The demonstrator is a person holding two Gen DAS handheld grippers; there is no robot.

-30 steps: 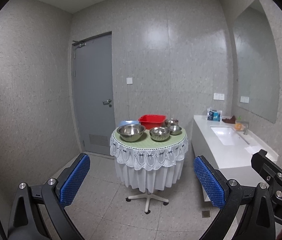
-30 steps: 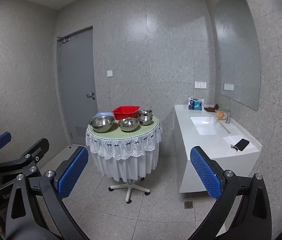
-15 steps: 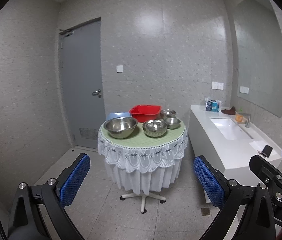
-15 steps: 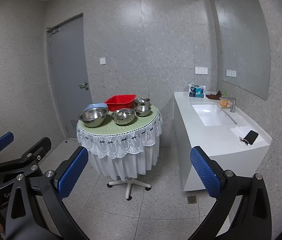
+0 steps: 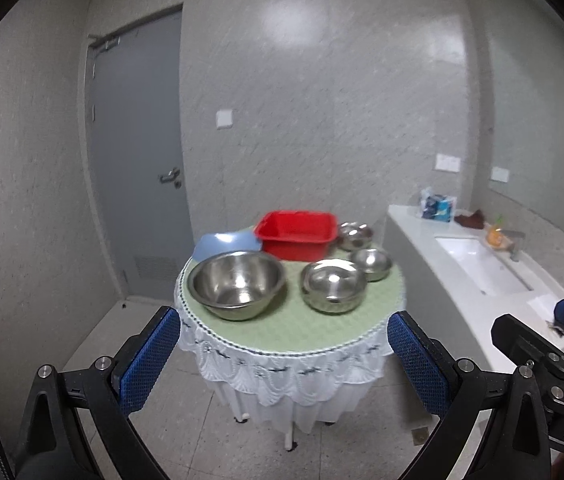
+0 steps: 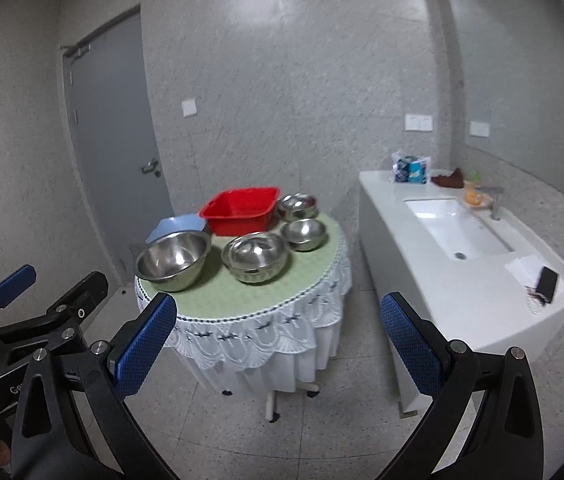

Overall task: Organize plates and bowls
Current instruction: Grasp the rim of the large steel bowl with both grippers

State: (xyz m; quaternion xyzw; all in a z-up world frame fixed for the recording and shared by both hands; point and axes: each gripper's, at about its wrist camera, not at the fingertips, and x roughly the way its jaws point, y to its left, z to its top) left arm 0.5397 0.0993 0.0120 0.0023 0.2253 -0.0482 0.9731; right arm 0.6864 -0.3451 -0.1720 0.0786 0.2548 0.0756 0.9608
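Shiny round steel bowls (image 5: 236,284) stand in the centre of the frame on the round table with green cloth (image 5: 294,320), before a red plastic tub (image 5: 296,234). Left gripper (image 5: 282,360) and right gripper (image 6: 278,344) both have jaws wide apart, holding nothing. We should approach slowly and take one rim squarely.

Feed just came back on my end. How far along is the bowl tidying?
Nothing looks done yet. Four steel bowls sit apart on the table: the big bowl, the mid bowl and two small bowls, with the red tub and a blue plate behind. In hand: nothing; the left gripper and right gripper are open, short of the table. All sorting remains.
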